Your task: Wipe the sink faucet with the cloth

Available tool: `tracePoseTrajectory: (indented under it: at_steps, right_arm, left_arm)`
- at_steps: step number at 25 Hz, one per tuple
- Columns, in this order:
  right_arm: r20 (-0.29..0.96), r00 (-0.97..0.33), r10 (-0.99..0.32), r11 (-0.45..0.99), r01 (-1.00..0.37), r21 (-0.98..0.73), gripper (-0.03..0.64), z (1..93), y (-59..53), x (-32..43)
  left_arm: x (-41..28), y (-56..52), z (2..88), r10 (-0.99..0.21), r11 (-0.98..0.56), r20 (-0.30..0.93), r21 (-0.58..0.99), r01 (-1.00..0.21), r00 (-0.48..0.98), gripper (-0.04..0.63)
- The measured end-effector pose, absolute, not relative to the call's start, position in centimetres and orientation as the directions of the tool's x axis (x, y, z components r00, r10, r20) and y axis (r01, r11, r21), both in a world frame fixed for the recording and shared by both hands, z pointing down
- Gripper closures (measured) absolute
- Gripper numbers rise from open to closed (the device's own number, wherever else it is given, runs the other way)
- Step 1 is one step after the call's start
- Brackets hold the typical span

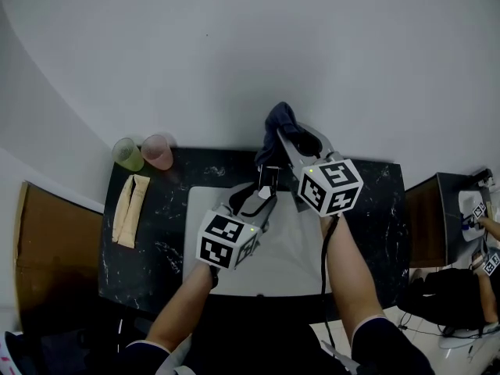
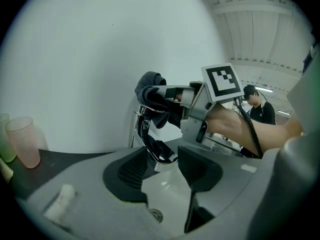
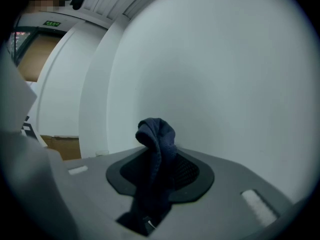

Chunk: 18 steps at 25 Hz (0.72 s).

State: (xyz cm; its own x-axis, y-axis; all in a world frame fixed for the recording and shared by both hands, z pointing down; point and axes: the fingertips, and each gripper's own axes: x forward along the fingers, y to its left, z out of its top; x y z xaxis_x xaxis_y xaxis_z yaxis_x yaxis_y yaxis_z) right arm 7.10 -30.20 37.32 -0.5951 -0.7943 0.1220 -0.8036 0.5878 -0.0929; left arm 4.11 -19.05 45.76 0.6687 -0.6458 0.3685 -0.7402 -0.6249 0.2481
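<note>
Faucet (image 2: 164, 159) wiping looks just begun: right gripper (image 3: 159, 181) clamps the dark cloth (image 3: 156, 134) at its top; left gripper (image 2: 162, 173), jaws apart, straddles the spout.

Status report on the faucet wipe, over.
Left gripper open, faucet spout between its jaws. Right gripper shut on cloth, at faucet top. Nothing blocking.

text: none legible | green sign (image 3: 52, 23): hung high at left in the right gripper view, lettering too small to be read | brands, numbers, labels: none made out
</note>
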Motion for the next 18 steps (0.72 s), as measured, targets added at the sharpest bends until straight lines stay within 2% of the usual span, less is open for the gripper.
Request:
tracePoseTrajectory:
  at_steps: [7, 18]
  right_arm:
    - [0.156, -0.575, -0.803, 0.582, -0.813, -0.001, 0.502, 37.3, -32.4, 6.5]
    - [0.192, -0.646, -0.738, 0.652, -0.757, -0.043, 0.505, 37.4, -29.9, 6.1]
  left_arm:
    - [4.2, -19.0, 45.8, -0.642, -0.63, 0.365, 0.252, -0.735, 0.675, 0.402]
    - [4.6, -19.0, 46.0, -0.63, -0.641, 0.371, 0.248, -0.727, 0.682, 0.4]
